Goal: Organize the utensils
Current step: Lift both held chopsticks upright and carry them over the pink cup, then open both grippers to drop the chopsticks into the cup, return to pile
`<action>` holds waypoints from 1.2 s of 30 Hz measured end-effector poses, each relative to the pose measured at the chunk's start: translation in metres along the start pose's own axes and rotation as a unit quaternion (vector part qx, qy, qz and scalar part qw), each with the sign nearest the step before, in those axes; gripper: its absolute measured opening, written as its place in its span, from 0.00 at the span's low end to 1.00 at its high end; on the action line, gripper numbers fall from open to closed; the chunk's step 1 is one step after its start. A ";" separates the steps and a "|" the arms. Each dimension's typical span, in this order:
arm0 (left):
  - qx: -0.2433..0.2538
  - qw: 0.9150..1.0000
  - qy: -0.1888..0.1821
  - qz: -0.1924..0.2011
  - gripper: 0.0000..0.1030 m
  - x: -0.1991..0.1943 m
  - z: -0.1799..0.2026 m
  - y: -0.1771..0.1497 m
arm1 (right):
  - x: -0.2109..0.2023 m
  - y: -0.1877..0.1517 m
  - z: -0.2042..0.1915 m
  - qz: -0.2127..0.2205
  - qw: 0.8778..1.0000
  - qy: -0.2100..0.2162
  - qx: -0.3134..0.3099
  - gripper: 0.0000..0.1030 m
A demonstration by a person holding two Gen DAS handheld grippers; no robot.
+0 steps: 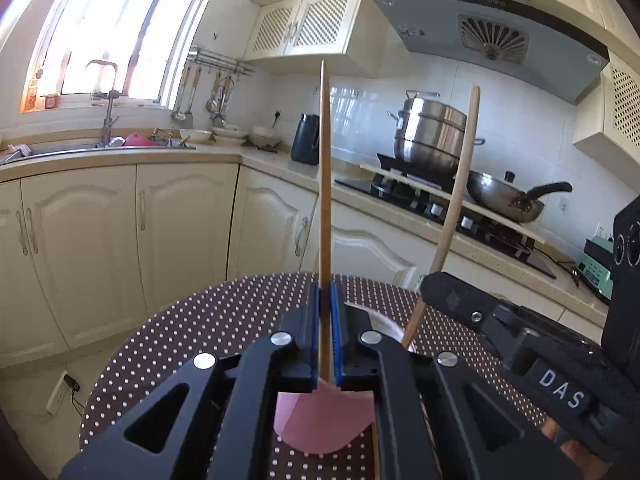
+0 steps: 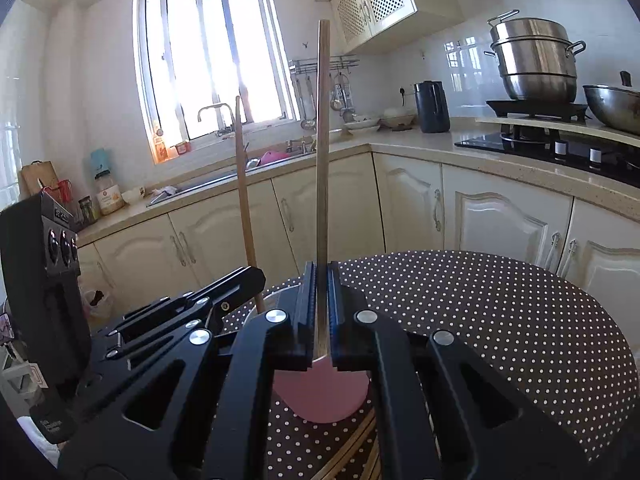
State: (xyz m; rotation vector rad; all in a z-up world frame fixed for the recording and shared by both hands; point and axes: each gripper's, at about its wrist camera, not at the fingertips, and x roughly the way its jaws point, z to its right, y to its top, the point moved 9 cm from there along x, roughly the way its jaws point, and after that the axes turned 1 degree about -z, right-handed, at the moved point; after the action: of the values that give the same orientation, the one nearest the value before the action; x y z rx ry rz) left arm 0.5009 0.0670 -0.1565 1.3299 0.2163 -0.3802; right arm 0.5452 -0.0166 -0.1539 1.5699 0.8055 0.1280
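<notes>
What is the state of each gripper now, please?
Left gripper: closed on a thin wooden chopstick.
Right gripper: closed on another thin wooden chopstick.

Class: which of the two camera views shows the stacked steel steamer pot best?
The right wrist view: the steamer pot stands unobstructed on the stove, both side handles visible. In the left wrist view the steamer pot is also clear, but the wooden handle held by the right tool crosses its right edge.

Left gripper [image 1: 327, 332] and right gripper [image 2: 321, 312], side by side, jaws clamped shut.
</notes>
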 end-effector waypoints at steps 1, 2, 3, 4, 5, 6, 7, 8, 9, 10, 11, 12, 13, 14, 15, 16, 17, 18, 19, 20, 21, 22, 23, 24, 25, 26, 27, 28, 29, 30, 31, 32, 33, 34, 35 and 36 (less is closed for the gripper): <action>0.000 1.000 0.001 -0.005 0.06 -0.001 -0.001 -0.002 | 0.001 -0.002 0.000 -0.004 1.000 -0.002 0.000 0.06; -0.001 1.000 0.000 -0.011 0.06 -0.001 -0.002 -0.005 | 0.001 -0.006 0.000 -0.008 1.000 -0.004 0.001 0.06; -0.002 1.000 -0.001 -0.016 0.06 -0.002 -0.002 -0.007 | 0.002 -0.009 0.000 -0.015 1.000 -0.005 0.005 0.06; -0.004 1.000 -0.002 -0.019 0.06 -0.003 -0.003 -0.009 | 0.003 -0.010 0.000 -0.018 1.000 -0.005 0.010 0.06; -0.005 1.000 -0.004 -0.024 0.06 -0.005 -0.003 -0.011 | 0.003 -0.011 0.001 -0.022 1.000 -0.005 0.016 0.06; -0.005 1.000 -0.003 -0.029 0.06 -0.007 -0.004 -0.012 | 0.003 -0.014 0.002 -0.029 0.999 -0.002 0.023 0.06; -0.006 1.000 -0.002 -0.031 0.06 -0.008 -0.004 -0.013 | 0.003 -0.015 0.002 -0.033 0.999 -0.003 0.027 0.06; -0.010 0.999 -0.004 -0.035 0.06 -0.010 -0.005 -0.014 | 0.002 -0.016 0.002 -0.035 0.999 -0.006 0.029 0.07; -0.013 0.999 -0.010 -0.041 0.07 -0.013 -0.005 -0.015 | 0.001 -0.016 0.003 -0.038 0.999 -0.008 0.034 0.07; -0.014 0.999 -0.013 -0.044 0.07 -0.015 -0.005 -0.016 | 0.000 -0.017 0.004 -0.043 0.998 -0.010 0.040 0.08; -0.014 0.999 -0.013 -0.048 0.08 -0.018 -0.005 -0.017 | -0.002 -0.017 0.005 -0.046 0.998 -0.011 0.046 0.08; -0.013 0.999 -0.010 -0.050 0.10 -0.021 -0.006 -0.017 | -0.004 -0.016 0.006 -0.046 0.998 -0.014 0.048 0.08; -0.012 0.999 -0.009 -0.051 0.14 -0.025 -0.007 -0.018 | -0.007 -0.016 0.006 -0.046 0.998 -0.015 0.050 0.08; -0.011 0.999 -0.009 -0.052 0.22 -0.028 -0.007 -0.018 | -0.010 -0.016 0.006 -0.047 0.997 -0.014 0.053 0.09; -0.011 0.999 -0.009 -0.052 0.25 -0.032 -0.007 -0.018 | -0.014 -0.016 0.005 -0.048 0.997 -0.015 0.055 0.09; -0.010 0.999 -0.010 -0.053 0.25 -0.037 -0.006 -0.019 | -0.017 -0.016 0.005 -0.048 0.997 -0.017 0.056 0.10; -0.008 0.998 -0.009 -0.054 0.25 -0.041 -0.006 -0.019 | -0.021 -0.016 0.004 -0.049 0.997 -0.018 0.056 0.11; -0.006 0.998 -0.010 -0.056 0.25 -0.044 -0.006 -0.020 | -0.024 -0.016 0.003 -0.050 0.997 -0.018 0.056 0.11; -0.004 0.998 -0.010 -0.058 0.25 -0.048 -0.005 -0.021 | -0.029 -0.016 0.003 -0.051 0.997 -0.018 0.056 0.12; -0.002 0.998 -0.010 -0.061 0.26 -0.052 -0.004 -0.022 | -0.032 -0.017 0.002 -0.053 0.997 -0.019 0.054 0.12; 0.001 0.998 -0.010 -0.068 0.26 -0.055 -0.003 -0.024 | -0.036 -0.018 0.001 -0.057 0.997 -0.021 0.051 0.12; 0.004 0.997 -0.014 -0.076 0.26 -0.059 -0.001 -0.027 | -0.040 -0.020 0.001 -0.062 0.997 -0.022 0.048 0.12; 0.005 0.996 -0.018 -0.083 0.27 -0.061 0.000 -0.029 | -0.044 -0.023 0.001 -0.069 0.996 -0.023 0.044 0.12; 0.008 0.995 -0.018 -0.094 0.28 -0.062 0.001 -0.033 | -0.048 -0.025 0.002 -0.076 0.996 -0.025 0.041 0.12; 0.013 0.994 -0.018 -0.108 0.28 -0.063 0.003 -0.037 | -0.052 -0.029 0.003 -0.085 0.995 -0.031 0.038 0.12; 0.021 0.992 -0.024 -0.125 0.28 -0.064 0.008 -0.043 | -0.056 -0.033 0.004 -0.092 0.995 -0.034 0.035 0.13; 0.032 0.989 -0.027 -0.144 0.28 -0.064 0.012 -0.051 | -0.060 -0.038 0.006 -0.103 0.993 -0.036 0.034 0.13; 0.043 0.985 -0.024 -0.163 0.28 -0.063 0.016 -0.059 | -0.063 -0.043 0.009 -0.112 0.992 -0.039 0.033 0.13; 0.054 0.982 -0.024 -0.180 0.28 -0.062 0.020 -0.066 | -0.066 -0.049 0.012 -0.125 0.991 -0.044 0.032 0.14; 0.064 0.979 -0.022 -0.194 0.28 -0.062 0.023 -0.073 | -0.069 -0.057 0.017 -0.144 0.988 -0.050 0.034 0.15; 0.078 0.973 -0.021 -0.214 0.28 -0.061 0.028 -0.083 | -0.071 -0.064 0.021 -0.158 0.985 -0.053 0.038 0.15; 0.086 0.969 -0.021 -0.232 0.28 -0.059 0.033 -0.091 | -0.072 -0.070 0.025 -0.171 0.983 -0.055 0.042 0.16; 0.091 0.965 -0.021 -0.247 0.28 -0.057 0.035 -0.097 | -0.073 -0.081 0.031 -0.194 0.978 -0.058 0.047 0.18; 0.096 0.959 -0.020 -0.267 0.28 -0.054 0.038 -0.107 | -0.074 -0.089 0.035 -0.210 0.974 -0.061 0.053 0.19; 0.101 0.954 -0.021 -0.283 0.28 -0.052 0.040 -0.114 | -0.076 -0.098 0.041 -0.227 0.970 -0.065 0.059 0.21; 0.106 0.949 -0.018 -0.296 0.28 -0.050 0.042 -0.120 | -0.077 -0.106 0.046 -0.241 0.966 -0.067 0.062 0.23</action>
State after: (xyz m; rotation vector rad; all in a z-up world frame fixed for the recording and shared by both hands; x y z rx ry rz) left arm 0.4055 0.0106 -0.2369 1.4518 0.5607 -0.9547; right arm 0.4683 -0.1025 -0.2307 1.4375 1.0793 -0.3856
